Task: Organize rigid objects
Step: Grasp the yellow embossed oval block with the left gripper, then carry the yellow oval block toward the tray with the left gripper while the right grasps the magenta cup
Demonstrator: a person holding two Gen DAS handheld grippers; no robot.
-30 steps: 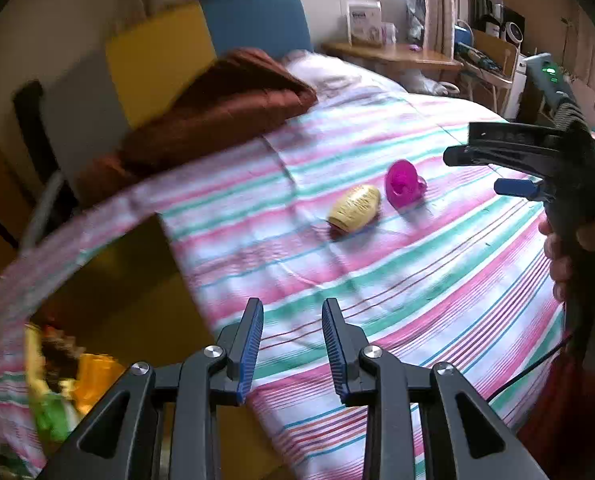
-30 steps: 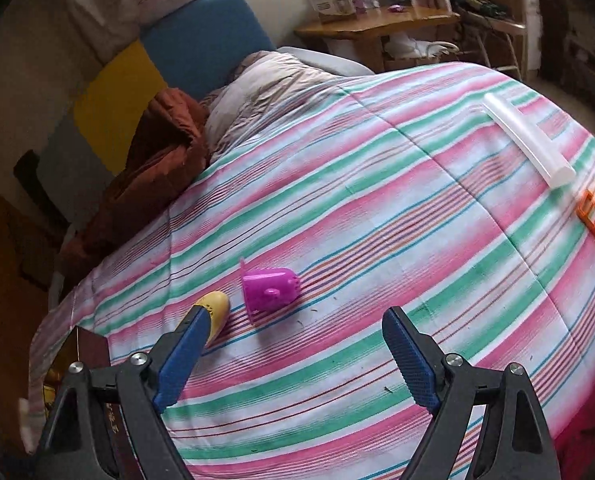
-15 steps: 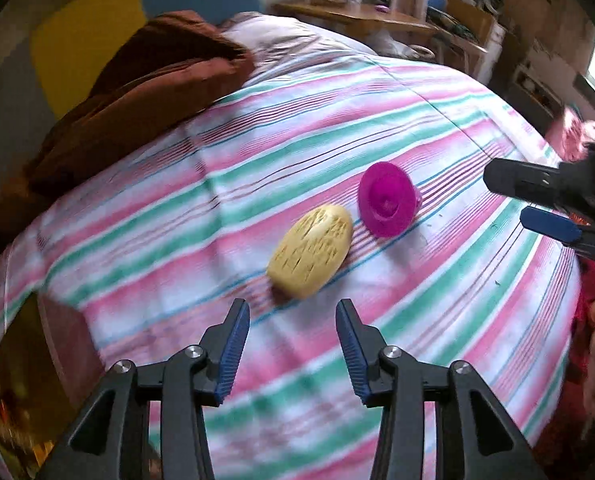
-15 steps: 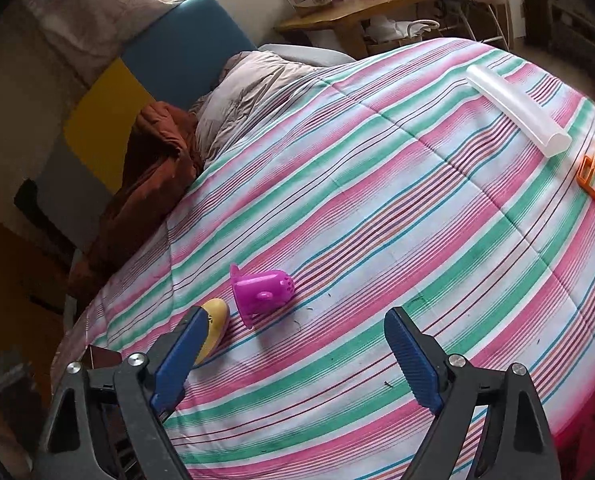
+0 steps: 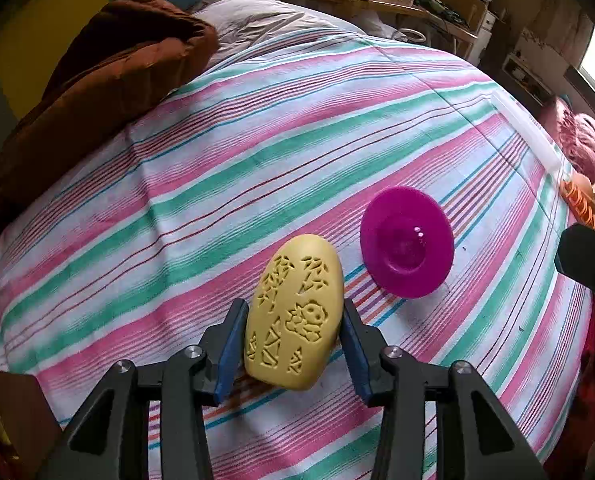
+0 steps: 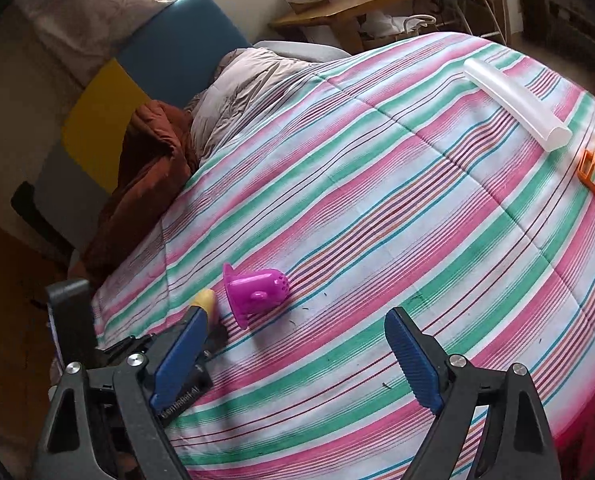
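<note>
Since a second ago, left tool [image 5: 293, 344] has dropped over yellow egg-shaped toy [image 5: 295, 316], unclenched astride it; right tool [image 6: 293, 354] released above bed [image 6: 377, 200]. Next: squeeze, lift

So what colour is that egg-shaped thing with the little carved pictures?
Yellow. The egg-shaped toy shows best in the left wrist view.

A lived-in home bedroom

We see a bed under a striped quilt [image 6: 377, 200], a brown duvet [image 5: 97, 80] heaped at its head edge, a padded headboard [image 6: 169, 52], and a cluttered wooden desk [image 6: 353, 4] beyond.
</note>
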